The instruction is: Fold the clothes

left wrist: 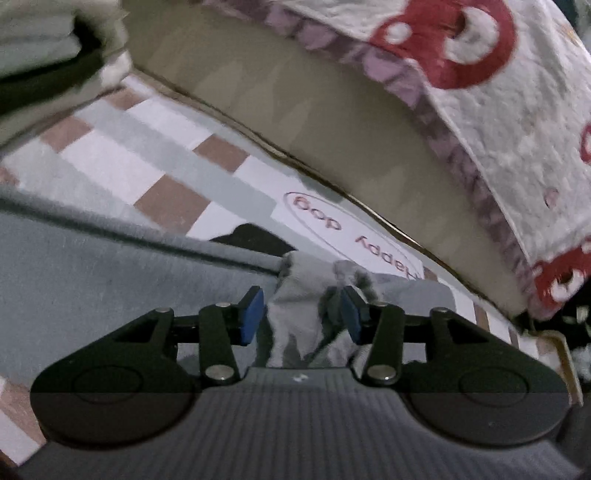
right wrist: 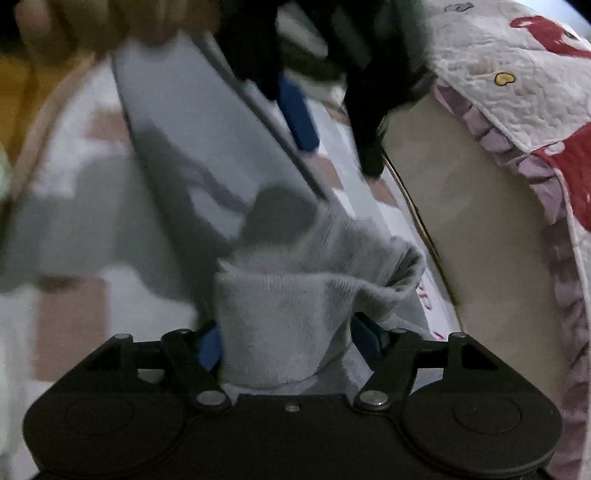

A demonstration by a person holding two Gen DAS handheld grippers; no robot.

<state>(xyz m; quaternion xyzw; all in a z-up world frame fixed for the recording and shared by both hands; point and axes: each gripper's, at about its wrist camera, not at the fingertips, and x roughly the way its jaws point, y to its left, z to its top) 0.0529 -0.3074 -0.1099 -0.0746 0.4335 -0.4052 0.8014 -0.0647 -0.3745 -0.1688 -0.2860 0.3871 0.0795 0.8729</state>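
1. Where the left wrist camera looks forward, the left tongs (left wrist: 302, 314) sit with their blue pads (left wrist: 251, 319) on either side of a bunched fold of the grey garment (left wrist: 92, 280); the cloth fills the gap and both pads appear to press on it, so these tongs are clamped on the garment.
2. From that grip the grey garment spreads away to the left as a flat panel with a raised seam along its upper edge, lying over a checked sheet (left wrist: 155, 155) of white, grey and brownish squares.
3. On the sheet, just beyond the tongs, an oval outline holds the words "Happy dog" (left wrist: 347, 229), seen upside down.
4. Above and to the right, a beige mattress side (left wrist: 295, 110) rises from the sheet, and a white quilt (left wrist: 517, 129) with red shapes and a purple frill hangs over its top edge.
5. In the right wrist view, the right tongs (right wrist: 290, 341) hold a thick wad of the same grey garment (right wrist: 280, 306) – knit cloth bulges out between the pads, which are closed against it on both sides.
6. Further off in that view the garment stretches up and to the left, toward the other tongs (right wrist: 295, 110), blurred but showing one blue pad.
7. At the top left corner a hand (right wrist: 110, 22) is visible, heavily blurred – what it grips I cannot tell.
8. The mattress side (right wrist: 480, 221) and frilled quilt (right wrist: 535, 92) stand along the right edge here too.
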